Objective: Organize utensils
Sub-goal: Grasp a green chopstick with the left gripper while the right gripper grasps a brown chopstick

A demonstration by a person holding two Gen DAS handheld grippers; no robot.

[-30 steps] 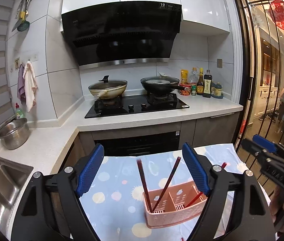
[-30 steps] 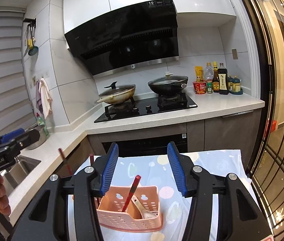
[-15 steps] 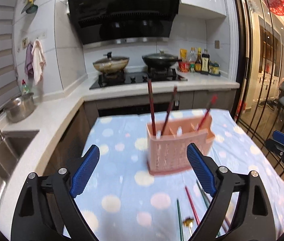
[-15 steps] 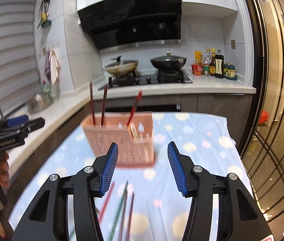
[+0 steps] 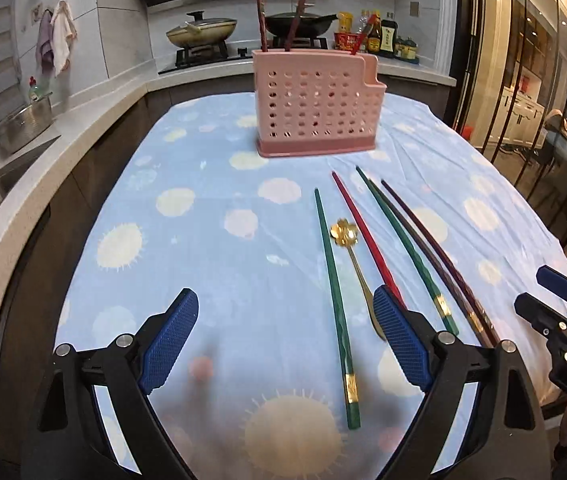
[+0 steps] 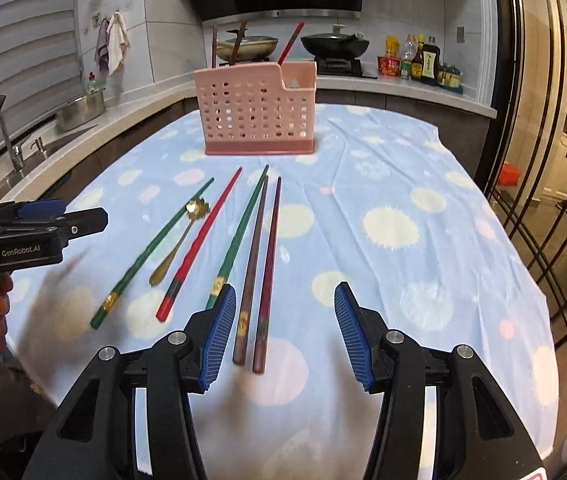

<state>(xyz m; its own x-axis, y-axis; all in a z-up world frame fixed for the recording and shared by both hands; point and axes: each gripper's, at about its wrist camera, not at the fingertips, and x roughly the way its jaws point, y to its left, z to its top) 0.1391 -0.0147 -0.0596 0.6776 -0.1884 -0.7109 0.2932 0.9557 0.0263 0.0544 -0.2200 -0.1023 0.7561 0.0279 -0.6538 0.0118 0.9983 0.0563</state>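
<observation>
Pink perforated utensil holder (image 5: 317, 108) (image 6: 257, 110) stands upright at the far end of the bench (image 5: 203, 240) (image 6: 403, 184), on a blue cloth with pale dots. Three chopsticks stand in it: two dark red ones (image 5: 261, 20) (image 6: 214, 44) toward its left side, tilted, and one red one (image 6: 290, 42) at the stepped-down right end; contents below the rim not readable through the holes. Loose utensils lie on the cloth in front of the holder, roughly parallel, pointing toward it: a green chopstick (image 5: 333, 300) (image 6: 151, 250) farthest left, a gold spoon (image 5: 353, 256) (image 6: 177, 244) with flower-shaped bowl just beside it, a red chopstick (image 5: 363, 236) (image 6: 203, 240) next, a second green chopstick (image 5: 403, 248) (image 6: 241, 232) with a gold band, then a brown chopstick (image 6: 253, 268) and a dark purple chopstick (image 5: 435, 256) (image 6: 270, 272) lying side by side, almost touching. Left gripper (image 5: 283, 344) hovers over the cloth near the first green chopstick, jaws spread wide, nothing between them; its right finger overlaps the spoon handle in view. Right gripper (image 6: 279, 328) hovers over the near ends of the brown and purple pair, jaws apart, holding nothing.
</observation>
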